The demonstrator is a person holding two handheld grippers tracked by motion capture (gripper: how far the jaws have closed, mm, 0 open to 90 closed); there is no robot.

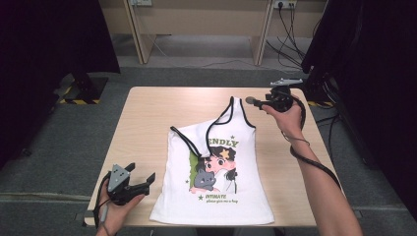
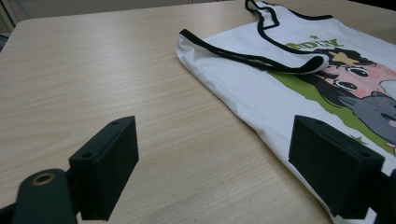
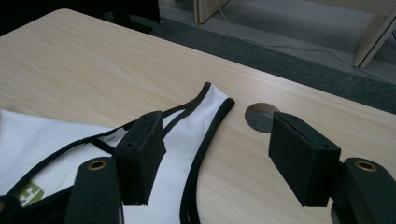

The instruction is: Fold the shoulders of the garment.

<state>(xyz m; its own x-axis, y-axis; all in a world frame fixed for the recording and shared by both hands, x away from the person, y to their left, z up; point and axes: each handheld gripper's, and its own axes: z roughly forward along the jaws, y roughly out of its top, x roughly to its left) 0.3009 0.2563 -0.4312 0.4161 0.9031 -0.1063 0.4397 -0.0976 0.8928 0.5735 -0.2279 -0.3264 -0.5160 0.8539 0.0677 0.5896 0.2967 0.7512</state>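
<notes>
A white tank top with black trim and a cartoon print lies flat on the wooden table. One strap is folded down onto the chest; the other strap reaches toward the far edge. My left gripper stands open by the top's near left hem, nothing between its fingers. In the left gripper view the gripper has the top's side edge just ahead on the right. My right gripper is open beside the far strap, and in its own view the gripper hovers over that strap.
A round cable hole in the table sits just past the far strap, also seen as a cable hole from above. Bare tabletop lies left of the top. Beyond the table are grey carpet, wooden desk legs, cables and black curtains.
</notes>
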